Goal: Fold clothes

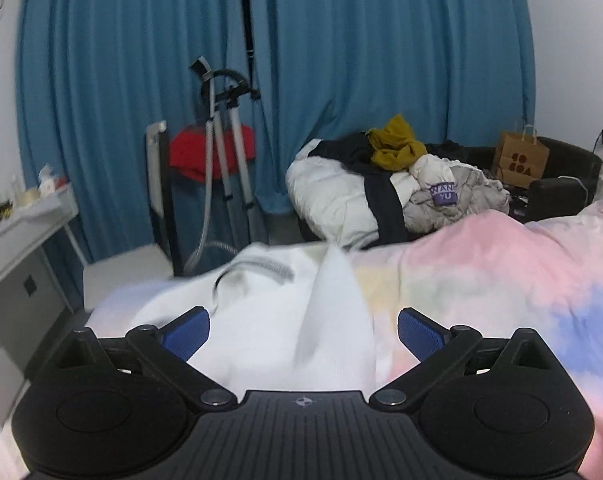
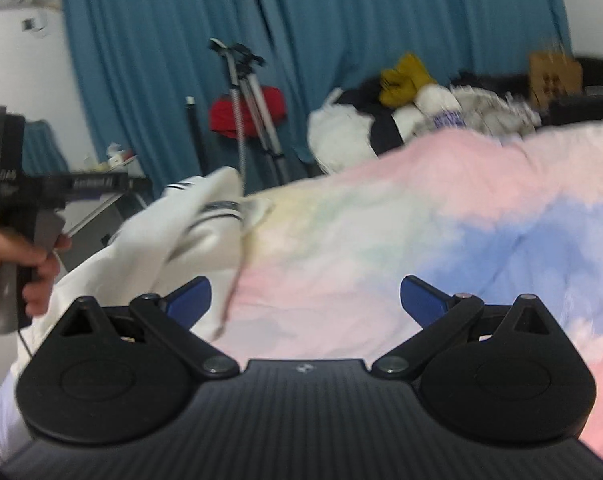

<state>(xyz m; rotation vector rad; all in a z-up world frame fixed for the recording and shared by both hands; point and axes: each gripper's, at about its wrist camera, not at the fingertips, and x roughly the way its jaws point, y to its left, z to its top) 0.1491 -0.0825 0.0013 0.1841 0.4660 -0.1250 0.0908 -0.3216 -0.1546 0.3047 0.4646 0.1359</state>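
1. Looking down the left gripper (image 1: 303, 334), I see its jaws spread wide with nothing between the pads; the white garment (image 1: 269, 312) lies bunched at lower centre of the frame, a raised ridge running toward me.
2. My right gripper (image 2: 305, 300) is likewise wide open, hovering over bare pastel bedspread (image 2: 401, 240).
3. From the right view, the garment sits at left of the frame, draped off the bed edge beside my left hand (image 2: 9, 268).
4. I judge both jaws are open because I have yet to pick corners; the cloth needs spreading flat first.
5. A laundry pile (image 1: 385, 184) waits at upper right.
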